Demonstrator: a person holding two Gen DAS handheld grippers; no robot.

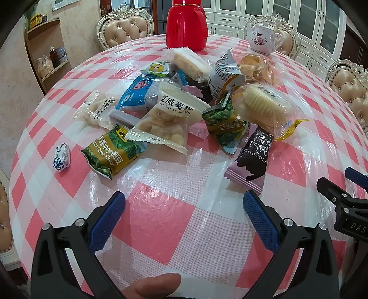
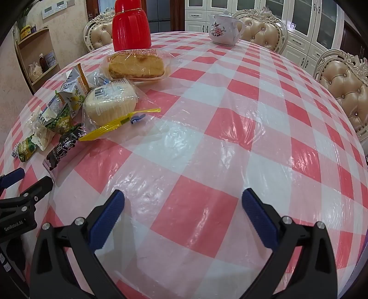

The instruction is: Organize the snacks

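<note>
While both the left gripper [image 1: 184, 207] and right gripper [image 2: 182, 204] hang spread and empty, the snacks [image 1: 174, 101] lie unsorted, heaped near the red flask [image 1: 186, 25].

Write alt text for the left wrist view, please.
An open left claw hovers over a pink checked tablecloth, facing a heap of wrapped snacks. A chocolate packet lies nearest; a red jug and a teapot stand behind.

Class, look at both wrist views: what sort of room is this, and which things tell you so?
Most likely a home dining room. A round table with a pink checked cloth is ringed by tufted chairs, a floral teapot stands on it, and white glass-door cabinets line the wall.
</note>
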